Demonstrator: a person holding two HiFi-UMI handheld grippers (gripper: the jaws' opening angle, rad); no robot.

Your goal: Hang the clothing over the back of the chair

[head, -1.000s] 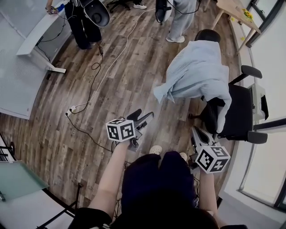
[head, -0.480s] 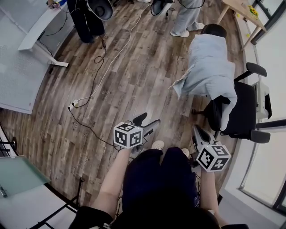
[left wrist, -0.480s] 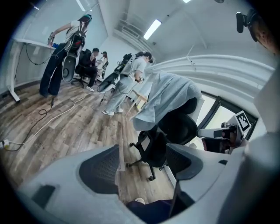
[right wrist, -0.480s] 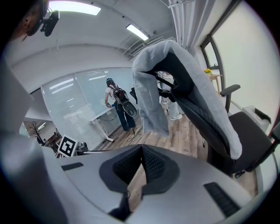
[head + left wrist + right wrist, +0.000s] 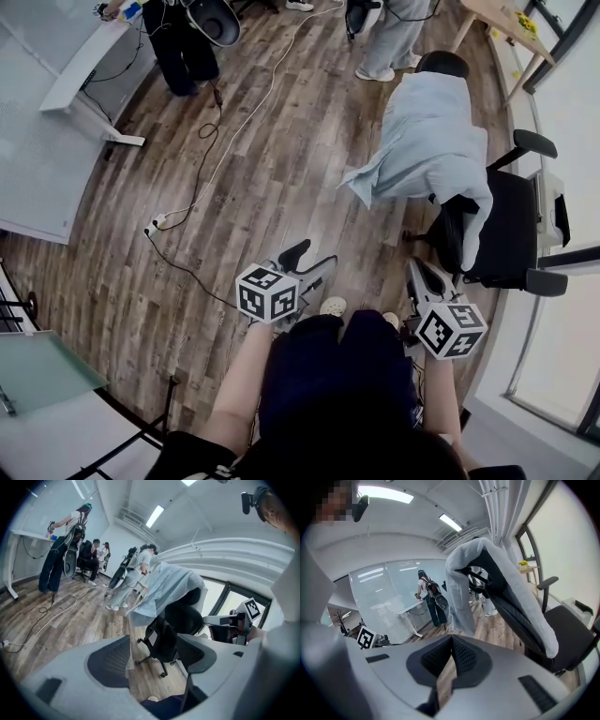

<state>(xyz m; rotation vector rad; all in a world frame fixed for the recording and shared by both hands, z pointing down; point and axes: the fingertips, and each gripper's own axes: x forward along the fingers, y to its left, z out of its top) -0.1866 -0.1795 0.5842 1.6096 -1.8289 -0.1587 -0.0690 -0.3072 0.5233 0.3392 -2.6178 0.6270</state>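
A light blue garment lies draped over the back of a black office chair, with one corner hanging off to the left. In the left gripper view the garment hangs above the chair. The right gripper view shows the cloth down the chair back. My left gripper is open and empty, low over the floor, well short of the chair. Its jaws stand wide apart. My right gripper is shut on nothing, near the chair's base; its pads meet.
Several people stand at the far side by a white desk. Cables and a power strip lie on the wooden floor. A wooden table stands at the top right, with a window wall on the right. A glass table is at the lower left.
The left gripper has drawn back slightly toward the person. The garment's hanging corner has swung a little. Both jaws stand as before.
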